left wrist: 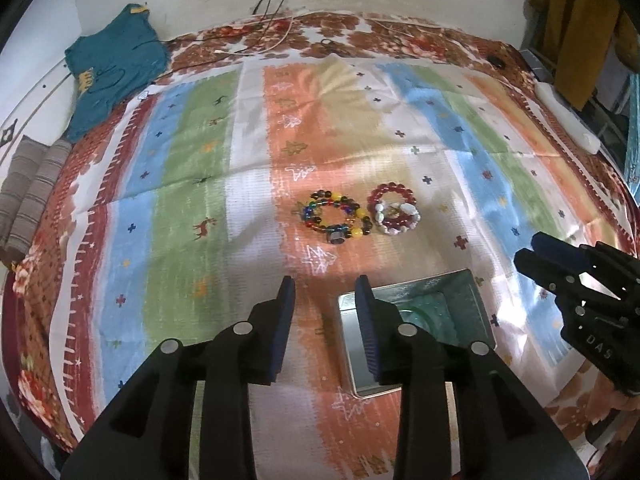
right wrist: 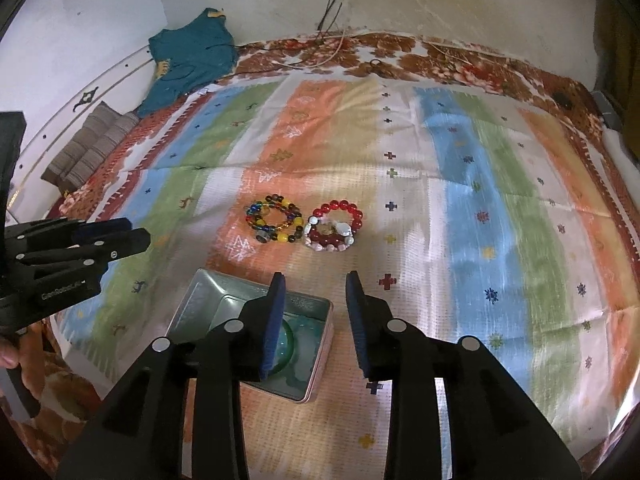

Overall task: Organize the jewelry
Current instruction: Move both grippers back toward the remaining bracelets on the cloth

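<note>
Two heaps of bead bracelets lie side by side on the striped cloth: a multicoloured heap (left wrist: 334, 216) (right wrist: 275, 224) and, to its right, a red and white heap (left wrist: 394, 210) (right wrist: 335, 226). An open metal tin (left wrist: 476, 308) (right wrist: 192, 300) sits nearer to me, with something green and glassy inside. My left gripper (left wrist: 325, 284) hovers open over the cloth at the tin's left edge, short of the multicoloured heap. My right gripper (right wrist: 316, 282) is open too, just right of the tin and short of the red heap. Nothing is between either pair of fingers.
The striped cloth (left wrist: 200, 160) covers a bed with a floral sheet beneath. A teal garment (left wrist: 112, 68) and a folded striped fabric (left wrist: 28, 192) lie at the far left, cables (left wrist: 276, 12) run along the far edge, and a white object (left wrist: 568, 116) rests at the right edge.
</note>
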`<action>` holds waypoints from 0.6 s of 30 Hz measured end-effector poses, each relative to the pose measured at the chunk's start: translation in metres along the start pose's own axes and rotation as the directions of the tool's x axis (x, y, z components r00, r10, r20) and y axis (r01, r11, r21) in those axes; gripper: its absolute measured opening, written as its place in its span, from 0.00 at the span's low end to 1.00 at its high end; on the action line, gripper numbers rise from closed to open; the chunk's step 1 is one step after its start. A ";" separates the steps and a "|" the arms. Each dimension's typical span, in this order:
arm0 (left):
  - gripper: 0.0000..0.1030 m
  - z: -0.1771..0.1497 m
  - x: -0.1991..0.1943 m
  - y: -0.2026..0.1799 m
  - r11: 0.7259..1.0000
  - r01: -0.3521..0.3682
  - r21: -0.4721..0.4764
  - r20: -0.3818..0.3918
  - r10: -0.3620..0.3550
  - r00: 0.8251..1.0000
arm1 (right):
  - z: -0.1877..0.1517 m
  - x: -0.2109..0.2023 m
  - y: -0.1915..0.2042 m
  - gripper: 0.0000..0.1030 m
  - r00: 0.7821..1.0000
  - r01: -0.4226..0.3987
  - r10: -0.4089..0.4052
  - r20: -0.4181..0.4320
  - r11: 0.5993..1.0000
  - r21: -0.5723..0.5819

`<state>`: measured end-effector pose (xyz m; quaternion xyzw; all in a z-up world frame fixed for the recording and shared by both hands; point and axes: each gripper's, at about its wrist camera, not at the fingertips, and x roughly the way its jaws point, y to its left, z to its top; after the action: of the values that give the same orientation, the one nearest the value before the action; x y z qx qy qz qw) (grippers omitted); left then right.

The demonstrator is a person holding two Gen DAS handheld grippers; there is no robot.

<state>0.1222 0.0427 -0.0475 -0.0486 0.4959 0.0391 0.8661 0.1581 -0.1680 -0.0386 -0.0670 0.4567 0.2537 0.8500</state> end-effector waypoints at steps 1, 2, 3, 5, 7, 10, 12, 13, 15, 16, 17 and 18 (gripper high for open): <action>0.33 0.000 0.001 0.000 1.000 -0.003 -0.001 -0.002 0.003 1.000 | 0.001 0.001 -0.001 0.34 1.000 0.001 -0.001 -0.004 1.000 0.004; 0.34 0.000 0.002 0.001 1.000 -0.005 0.000 -0.004 0.005 1.000 | 0.002 0.003 -0.002 0.35 1.000 0.003 -0.003 -0.008 1.000 0.008; 0.35 0.001 0.004 0.001 1.000 -0.009 0.000 -0.008 0.009 1.000 | 0.003 0.005 -0.003 0.37 1.000 0.007 -0.007 -0.012 1.000 0.009; 0.39 0.002 0.007 0.002 1.000 -0.016 0.001 -0.015 0.016 1.000 | 0.004 0.008 -0.003 0.41 1.000 0.010 -0.010 -0.017 1.000 0.008; 0.40 0.003 0.011 0.003 1.000 -0.021 -0.002 -0.022 0.021 1.000 | 0.005 0.012 -0.003 0.44 1.000 0.011 -0.011 -0.027 1.000 0.008; 0.41 0.006 0.019 0.004 0.999 -0.036 -0.001 -0.037 0.036 0.999 | 0.007 0.017 -0.003 0.45 0.999 0.015 -0.015 -0.037 1.000 0.002; 0.42 0.007 0.021 0.003 0.999 -0.040 -0.002 -0.041 0.040 0.998 | 0.008 0.020 -0.002 0.46 0.999 0.016 -0.016 -0.042 1.000 -0.001; 0.43 0.009 0.023 0.004 0.999 -0.042 -0.003 -0.042 0.042 0.998 | 0.008 0.021 -0.002 0.47 0.999 0.015 -0.015 -0.044 1.000 -0.002; 0.44 0.013 0.026 0.005 0.999 -0.046 -0.007 -0.044 0.046 0.998 | 0.009 0.023 -0.003 0.47 0.999 0.015 -0.015 -0.052 1.000 -0.003; 0.44 0.015 0.027 0.005 0.999 -0.047 -0.011 -0.044 0.047 0.998 | 0.009 0.025 -0.003 0.47 0.998 0.016 -0.016 -0.055 1.000 -0.004; 0.45 0.017 0.028 0.006 0.999 -0.050 -0.013 -0.044 0.049 0.998 | 0.009 0.026 -0.003 0.47 0.998 0.019 -0.019 -0.058 1.000 -0.006; 0.45 0.018 0.030 0.006 0.999 -0.052 -0.015 -0.046 0.051 0.998 | 0.010 0.028 -0.003 0.48 0.998 0.022 -0.023 -0.062 1.000 -0.007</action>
<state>0.1518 0.0513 -0.0644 -0.0435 0.5162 0.0643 0.8529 0.1799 -0.1569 -0.0562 -0.0828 0.4813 0.2435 0.8380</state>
